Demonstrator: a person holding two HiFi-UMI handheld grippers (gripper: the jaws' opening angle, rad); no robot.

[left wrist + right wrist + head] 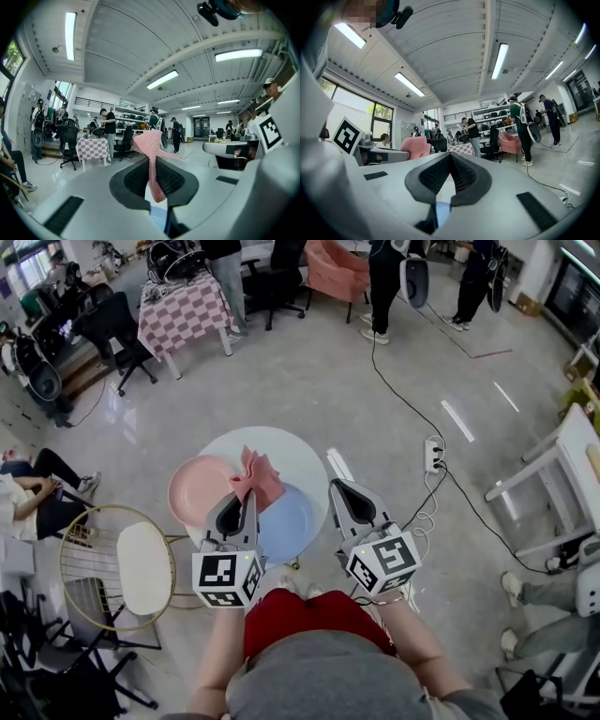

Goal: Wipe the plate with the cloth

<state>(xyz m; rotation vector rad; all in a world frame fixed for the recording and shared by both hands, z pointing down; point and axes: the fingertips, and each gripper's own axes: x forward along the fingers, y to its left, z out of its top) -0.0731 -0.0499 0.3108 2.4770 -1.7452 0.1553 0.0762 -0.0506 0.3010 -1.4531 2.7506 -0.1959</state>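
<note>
The left claw (247, 499) pinches the pink cloth (256, 474) by one fold, so its bunched bulk stands free beyond the tips, probably ready to press onto a plate. The right claw (342, 491) is pressed together on nothing, idle off the counter's (305, 448) near right edge. The blue plate (289, 523) lies at the near edge and the pink plate (195, 489) at the left edge.

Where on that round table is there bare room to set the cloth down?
The round white table is bare only along its far and right side, beyond the pink cloth and round pale blue plate. The near left is crowded: round pink plate, blue plate, left gripper.
</note>
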